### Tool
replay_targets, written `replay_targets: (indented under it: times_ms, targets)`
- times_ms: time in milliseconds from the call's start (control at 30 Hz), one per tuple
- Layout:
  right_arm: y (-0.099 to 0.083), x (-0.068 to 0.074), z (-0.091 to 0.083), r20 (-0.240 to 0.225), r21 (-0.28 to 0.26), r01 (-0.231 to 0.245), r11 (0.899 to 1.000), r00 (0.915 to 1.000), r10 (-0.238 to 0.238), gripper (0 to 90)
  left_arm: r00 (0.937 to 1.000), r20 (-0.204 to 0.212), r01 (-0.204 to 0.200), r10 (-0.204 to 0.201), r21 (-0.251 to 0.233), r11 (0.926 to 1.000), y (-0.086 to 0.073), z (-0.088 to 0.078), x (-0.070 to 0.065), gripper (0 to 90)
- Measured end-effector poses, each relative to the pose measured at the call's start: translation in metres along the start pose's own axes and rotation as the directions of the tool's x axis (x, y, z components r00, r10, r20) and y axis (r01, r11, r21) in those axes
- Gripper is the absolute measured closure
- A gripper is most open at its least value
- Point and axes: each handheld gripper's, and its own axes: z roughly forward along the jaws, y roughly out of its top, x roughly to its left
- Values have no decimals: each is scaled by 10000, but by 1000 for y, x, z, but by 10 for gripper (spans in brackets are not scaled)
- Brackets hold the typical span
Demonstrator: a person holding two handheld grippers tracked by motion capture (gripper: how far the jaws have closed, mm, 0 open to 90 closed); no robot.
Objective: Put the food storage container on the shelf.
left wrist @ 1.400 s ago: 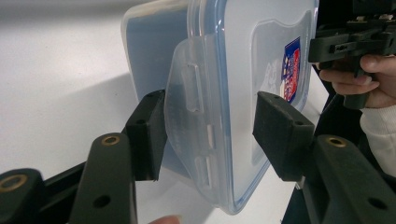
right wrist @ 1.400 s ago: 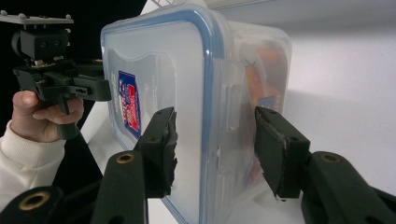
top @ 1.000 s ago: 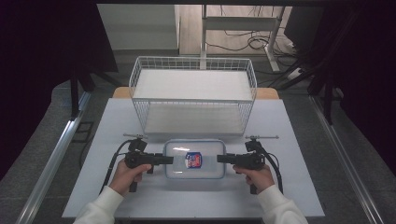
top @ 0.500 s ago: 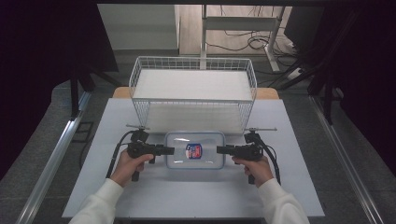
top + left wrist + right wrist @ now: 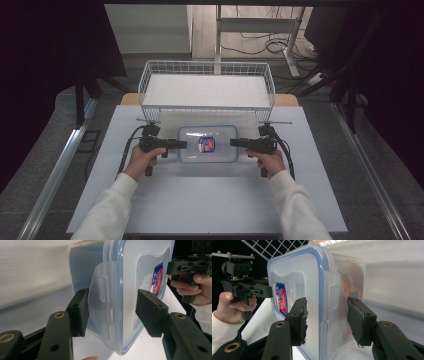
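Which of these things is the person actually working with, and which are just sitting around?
In use:
- clear lidded plastic container
- left hand-held gripper, at its left end
- right hand-held gripper, at its right end

Just there:
- white wire basket
- white table

White wire basket [image 5: 207, 90] behind, pale table [image 5: 210, 200], perhaps cables [image 5: 260, 47] on floor

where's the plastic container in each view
High view: the container is mid-table, between both claws, before the wire basket.
Left gripper view: upper centre, edge-on.
Right gripper view: centre, edge-on.
Shared landmark: the red-blue label on its lid.
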Motion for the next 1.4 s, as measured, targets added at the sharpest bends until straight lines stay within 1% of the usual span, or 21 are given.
replay_targets:
  times_ms: [33,67,133,200,400,533,567,733,800,833,900,933,967,1133,1167,1200,1267,1300,1333,1367,1400]
  targets:
    - [0,-4,4,5,28,-74,10000,10000,74,510,10000,4,98,-98,-16,10000,0,2,4,462]
    - [0,-4,4,5,28,-74,10000,10000,74,510,10000,4,98,-98,-16,10000,0,2,4,461]
    - [-1,-6,7,66,119,-115,9999,9999,115,510,10000,-11,-36,36,169,9999,-1,4,9,460]
    - [-2,-7,9,93,145,-125,9998,9999,124,509,10000,29,19,-20,78,10000,-1,5,10,457]
    - [-2,-12,11,231,79,-433,9990,9988,431,499,9996,-208,184,-188,-195,9996,-1,8,8,451]
    - [-4,-14,12,409,-113,-566,9983,9975,571,498,9988,-236,420,-430,-388,9984,-1,11,10,444]
    - [-3,-13,13,487,-180,-695,9974,9963,703,497,9985,-236,486,-497,-461,9978,-1,12,11,439]
    - [-4,-15,15,576,-344,-924,9951,9939,943,489,9978,-195,628,-640,-593,9963,0,14,13,430]
    - [-4,-15,15,659,-382,-881,9954,9937,905,486,9971,-175,724,-737,-680,9951,0,15,14,427]
    - [-4,-14,16,854,-473,-730,9962,9934,768,478,9970,-176,735,-748,-672,9950,0,16,16,421]
    - [-4,-13,17,883,-458,-696,9965,9934,735,460,9963,-167,830,-843,-690,9942,0,17,17,407]
    - [-6,-11,19,1061,-382,-541,9978,9927,579,456,9954,-61,948,-954,-627,9935,-1,19,20,390]
    - [-6,-11,20,1134,-389,-493,9980,9921,534,450,9954,-61,948,-954,-627,9935,-1,19,20,394]
    - [-7,-11,20,1138,-632,-580,9963,9914,649,449,9951,-152,965,-980,-813,9920,-1,19,19,378]
    - [-7,-10,20,1132,-657,-571,9962,9915,643,442,9944,-198,1017,-1038,-900,9907,0,19,19,378]
    - [-7,-10,20,1136,-677,-518,9964,9918,593,432,9923,-219,1192,-1221,-1062,9872,0,19,18,355]
    - [-8,-6,18,1250,-694,-331,9970,9913,417,395,9938,-430,980,-1028,-1024,9899,0,14,17,322]
    - [-9,-1,15,1448,-716,-59,9974,9893,162,365,9943,-749,682,-759,-1016,9925,1,9,13,286]
    - [-9,-1,15,1448,-716,-59,9974,9893,162,365,9943,-749,682,-759,-1016,9925,1,9,13,273]
    - [-9,4,10,1659,-669,366,9971,9858,-250,336,9935,-1125,96,-189,-823,9966,0,2,7,261]
    - [-9,4,10,1659,-669,366,9971,9858,-250,336,9935,-1125,96,-189,-823,9966,0,2,7,251]
